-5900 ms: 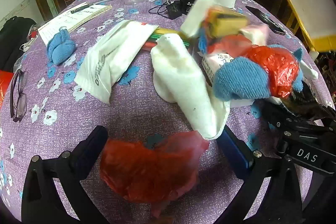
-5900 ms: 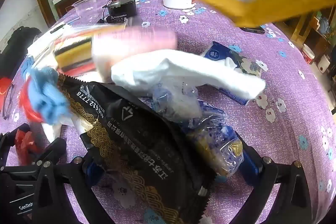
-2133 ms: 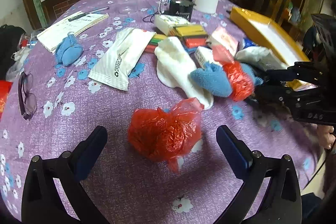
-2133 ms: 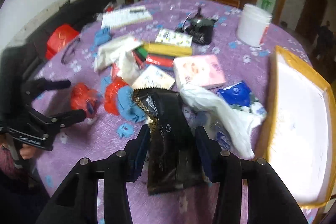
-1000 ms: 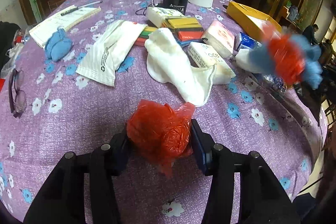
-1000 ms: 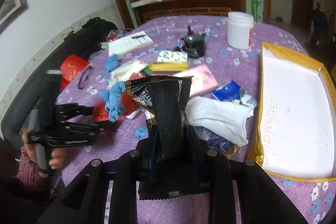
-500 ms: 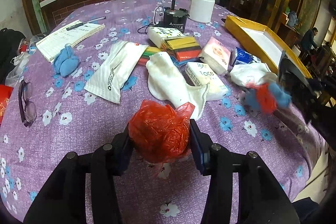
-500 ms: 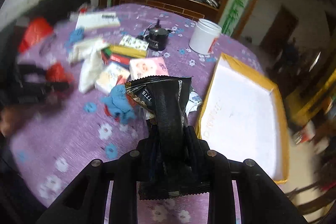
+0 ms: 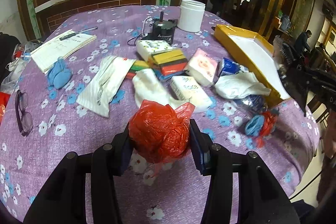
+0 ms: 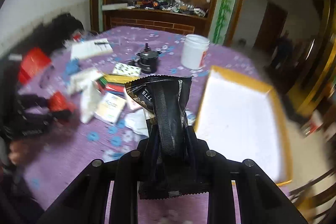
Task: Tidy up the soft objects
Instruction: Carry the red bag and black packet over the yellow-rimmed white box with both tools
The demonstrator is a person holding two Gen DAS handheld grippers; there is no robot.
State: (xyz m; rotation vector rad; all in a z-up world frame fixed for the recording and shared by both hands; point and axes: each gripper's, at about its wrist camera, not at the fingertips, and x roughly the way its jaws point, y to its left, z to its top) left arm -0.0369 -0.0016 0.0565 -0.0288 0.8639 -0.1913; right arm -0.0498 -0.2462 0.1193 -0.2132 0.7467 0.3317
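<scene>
Purple flowered cloth covers the table (image 9: pixel 63 150) in the left wrist view. Your left gripper (image 9: pixel 159 142) is clamped on a crumpled red plastic bag (image 9: pixel 160 129), pinched at its widest bulge so the soft film cannot slip, and it appears clear of the cloth. Ahead of the gripper lie a white sock (image 9: pixel 150 85) and tissue packs; ahead to the right sits the yellow tray (image 9: pixel 235 44), probably the sorting bin.

Right wrist view: your right gripper (image 10: pixel 170 140) squeezes a black snack packet (image 10: pixel 166 110) low on its body, leaving the top upright. The yellow tray (image 10: pixel 281 117) lies just right of the gripper, well placed for a drop.
</scene>
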